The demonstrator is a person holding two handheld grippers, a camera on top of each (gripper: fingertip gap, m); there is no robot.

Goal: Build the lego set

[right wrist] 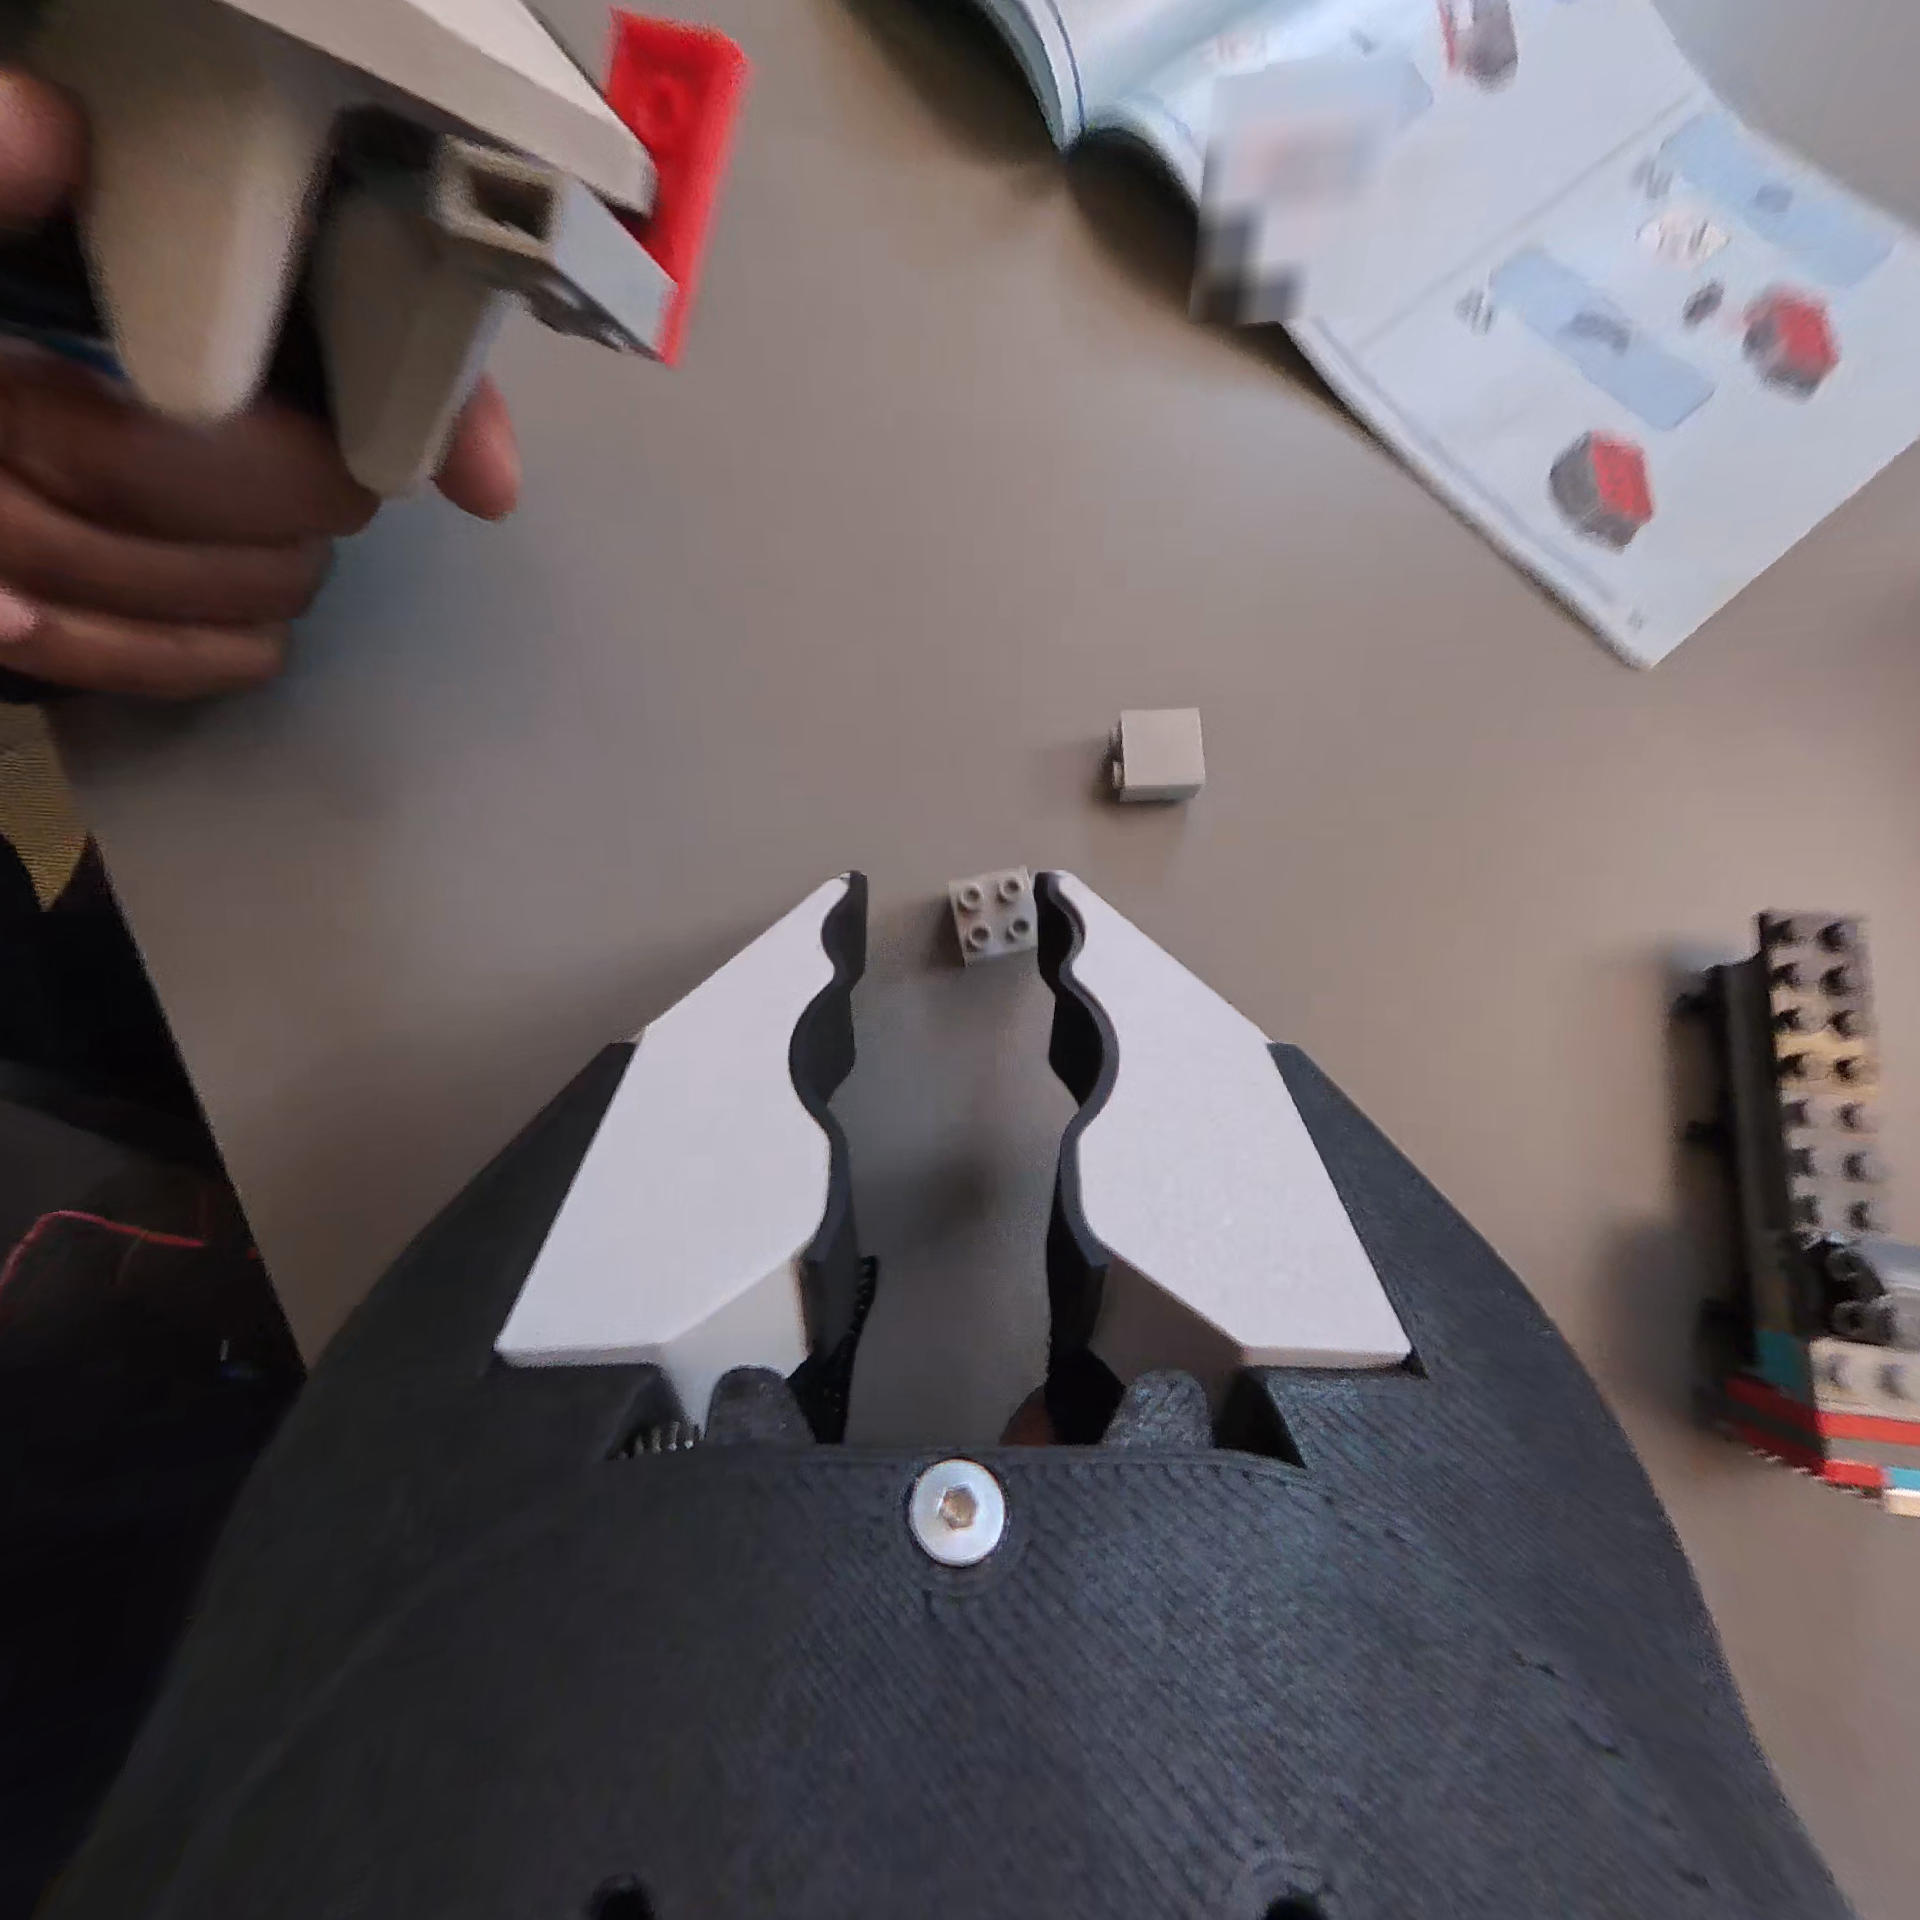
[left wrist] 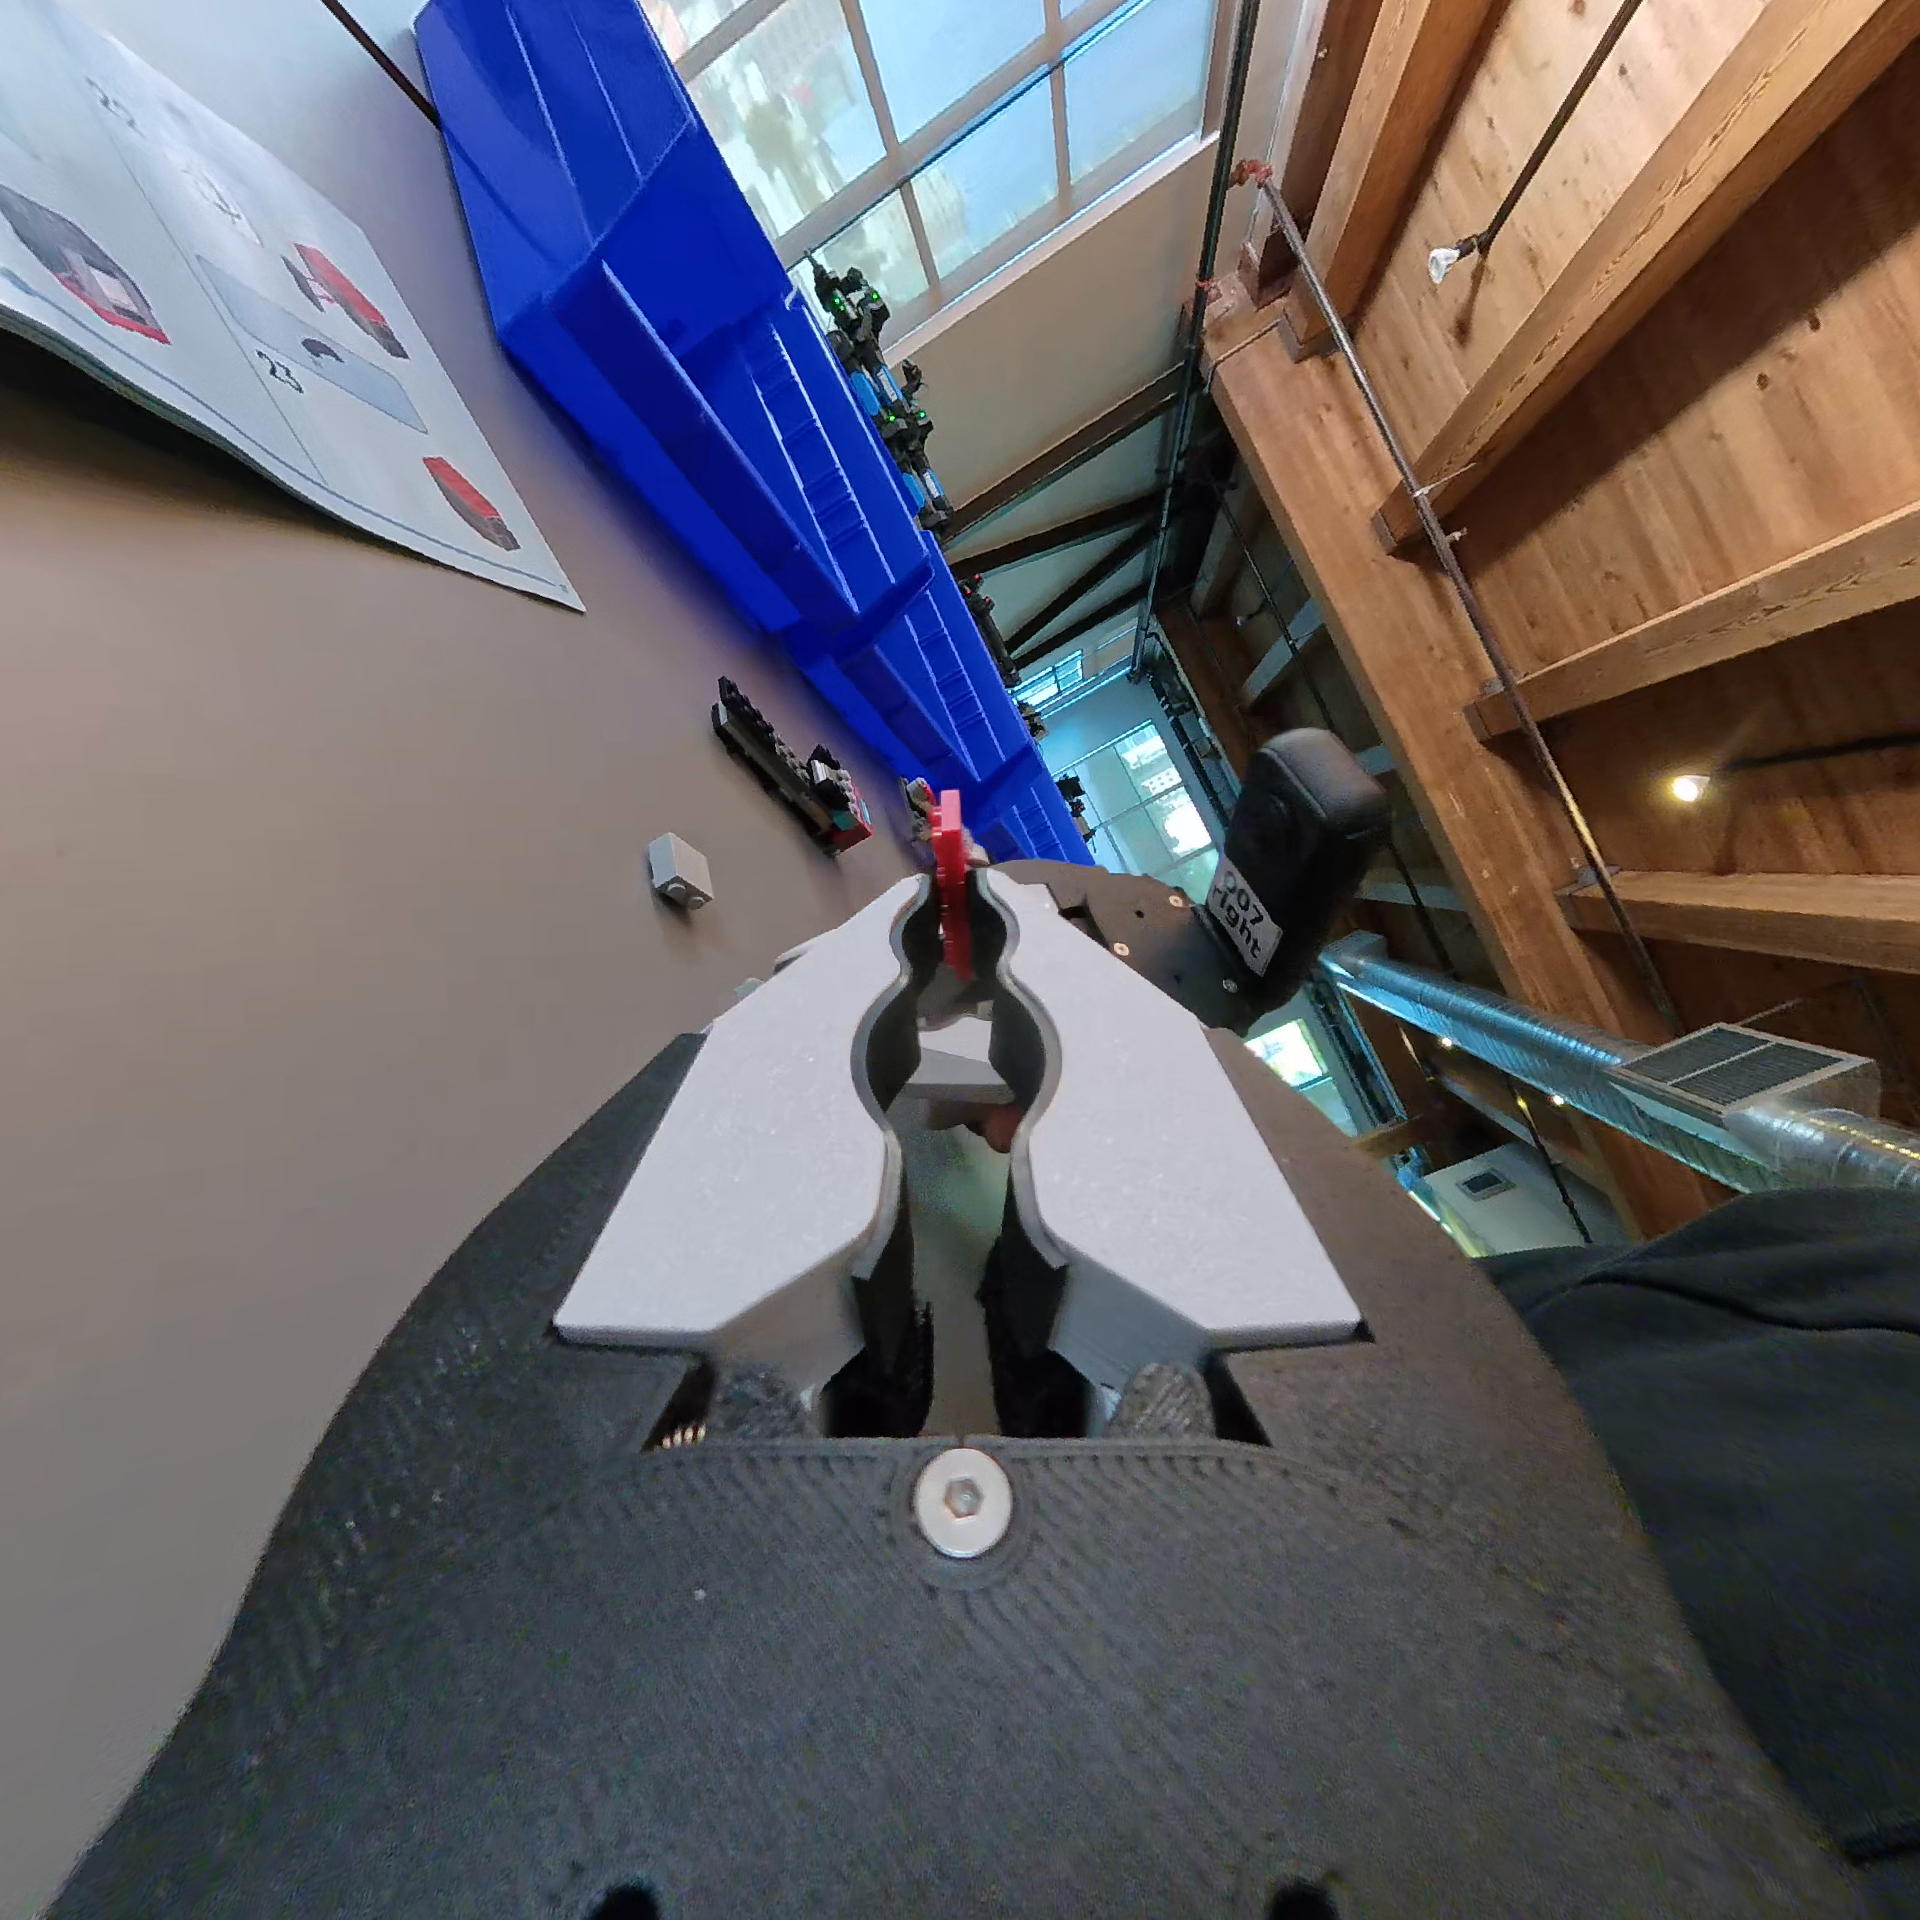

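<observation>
My left gripper point(left wrist: 951, 894) is shut on a flat red plate point(left wrist: 953, 894) and holds it on edge above the table. The same gripper and red plate point(right wrist: 675, 177) show at the upper left of the right wrist view, held by a hand. My right gripper point(right wrist: 951, 899) is open and points down at the table. A small grey 2x2 brick point(right wrist: 992, 914) sits between its fingertips, close to the right finger. A second grey brick point(right wrist: 1161, 755) lies on its side just beyond; it also shows in the left wrist view point(left wrist: 681, 868). The part-built dark model point(right wrist: 1808, 1195) lies at the right.
An open instruction booklet point(right wrist: 1507, 260) lies at the upper right of the brown table point(right wrist: 831, 623). Blue bins point(left wrist: 665, 312) line the table's far edge. The right gripper's black body point(left wrist: 1247, 883) shows behind my left fingertips. The part-built model point(left wrist: 790, 764) lies near the bins.
</observation>
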